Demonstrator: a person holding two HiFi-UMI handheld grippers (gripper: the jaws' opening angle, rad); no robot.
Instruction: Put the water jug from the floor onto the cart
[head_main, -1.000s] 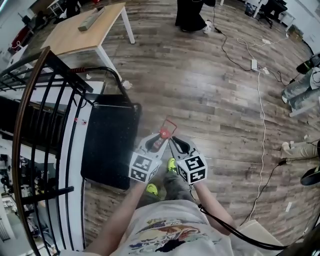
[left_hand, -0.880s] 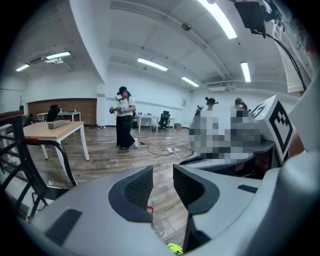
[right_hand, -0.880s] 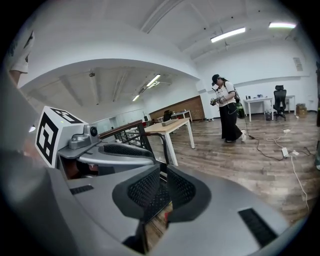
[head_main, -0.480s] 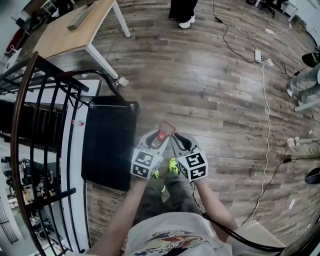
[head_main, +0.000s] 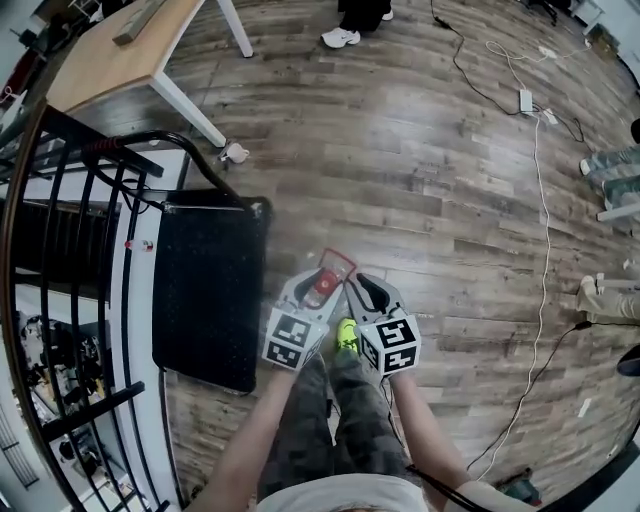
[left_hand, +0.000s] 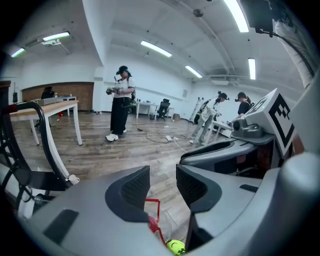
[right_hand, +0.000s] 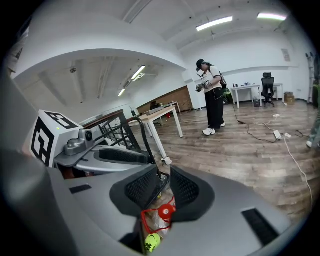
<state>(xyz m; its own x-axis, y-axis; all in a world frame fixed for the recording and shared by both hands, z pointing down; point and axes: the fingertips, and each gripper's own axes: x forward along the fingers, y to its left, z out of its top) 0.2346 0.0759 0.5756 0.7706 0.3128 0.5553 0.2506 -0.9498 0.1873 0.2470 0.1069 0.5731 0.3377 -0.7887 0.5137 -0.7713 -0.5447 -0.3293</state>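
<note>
The water jug (head_main: 320, 288), clear with a red cap and a thin red handle (head_main: 341, 262), stands on the wood floor beside the black cart platform (head_main: 205, 290). My left gripper (head_main: 308, 283) hangs over its left side, my right gripper (head_main: 358, 288) over its right. Both sets of jaws have just been opening. The left gripper (left_hand: 162, 182) is open with nothing between its pads; the red handle (left_hand: 152, 210) shows below them. The right gripper (right_hand: 165, 187) stands narrowly open above the red cap (right_hand: 165, 211), its pads bare.
The cart's curved push handle (head_main: 170, 140) rises at the platform's far end. A black railing (head_main: 60, 250) runs along the left, a wooden table (head_main: 100, 60) stands beyond it. Cables (head_main: 540, 200) cross the floor at right. A person (left_hand: 120, 107) stands farther off. My yellow shoe (head_main: 346, 338) is by the jug.
Both grippers have sunk toward the floor around the jug's top, and their jaws have spread a little. The jug has not moved.
</note>
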